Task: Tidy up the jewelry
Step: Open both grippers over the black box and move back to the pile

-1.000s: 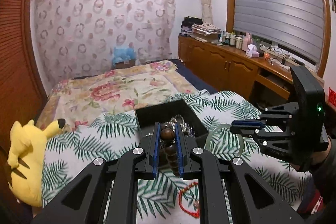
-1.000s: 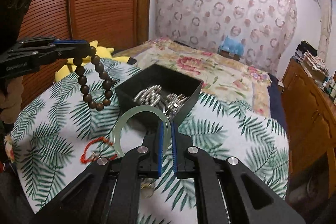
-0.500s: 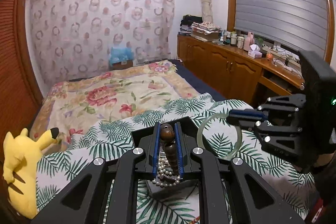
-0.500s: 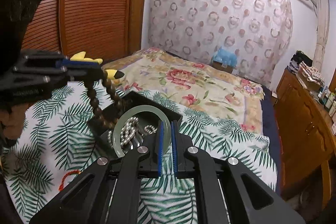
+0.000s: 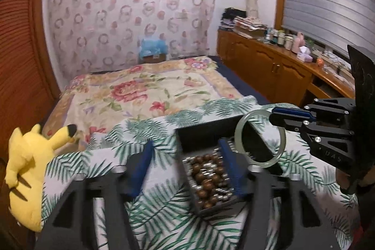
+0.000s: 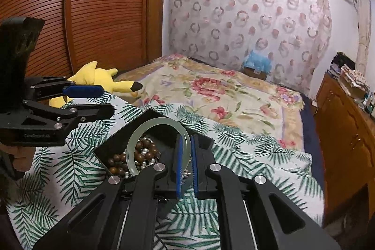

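A black jewelry box (image 5: 211,130) (image 6: 117,144) sits on a palm-leaf cloth. A brown wooden bead bracelet (image 5: 207,179) (image 6: 140,151) lies inside it on silver beads. My left gripper (image 5: 185,161) (image 6: 93,100) is open and empty, just above the box. My right gripper (image 6: 186,163) (image 5: 273,115) is shut on a pale green jade bangle (image 6: 159,130) (image 5: 260,137) and holds it upright over the box's right side.
A yellow Pikachu plush (image 5: 28,170) (image 6: 98,76) lies at the left edge of the cloth. A floral bedspread (image 5: 150,90) stretches behind. Wooden cabinets (image 5: 269,67) stand to the right, a slatted wardrobe (image 6: 93,4) to the left.
My left gripper opened and dropped the wooden bead bracelet into the box. My right gripper carried the jade bangle closer, over the box.
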